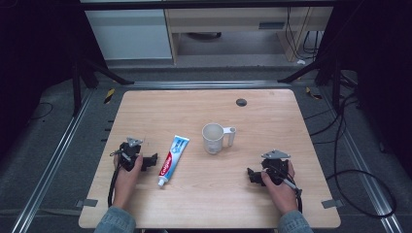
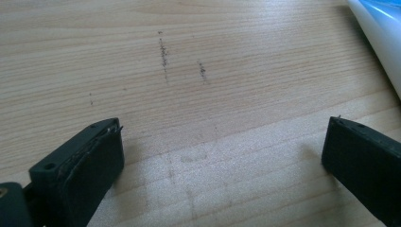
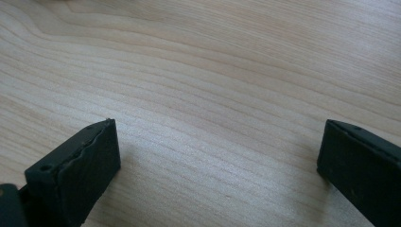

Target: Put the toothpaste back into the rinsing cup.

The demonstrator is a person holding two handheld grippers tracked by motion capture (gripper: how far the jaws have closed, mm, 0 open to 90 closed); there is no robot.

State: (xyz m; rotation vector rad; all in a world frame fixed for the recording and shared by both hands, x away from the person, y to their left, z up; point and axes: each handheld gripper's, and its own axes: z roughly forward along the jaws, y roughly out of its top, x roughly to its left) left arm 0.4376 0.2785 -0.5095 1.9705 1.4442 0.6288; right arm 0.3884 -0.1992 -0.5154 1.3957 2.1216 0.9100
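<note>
Left gripper (image 1: pixel 150 160) rests on the table (image 1: pixel 272 116), jaws wide, nothing between them. Toothpaste tube (image 1: pixel 173 154) lies just beside it on its right, apart from it, long axis near-to-far with a slight tilt, cap toward the person; its white edge (image 2: pixel 378 38) clips the left gripper view. Mug (image 1: pixel 214 138) stands upright mid-table beyond. Right gripper (image 1: pixel 252 175) sits well apart, jaws wide, empty. Left looks nearer, likely picks.
</note>
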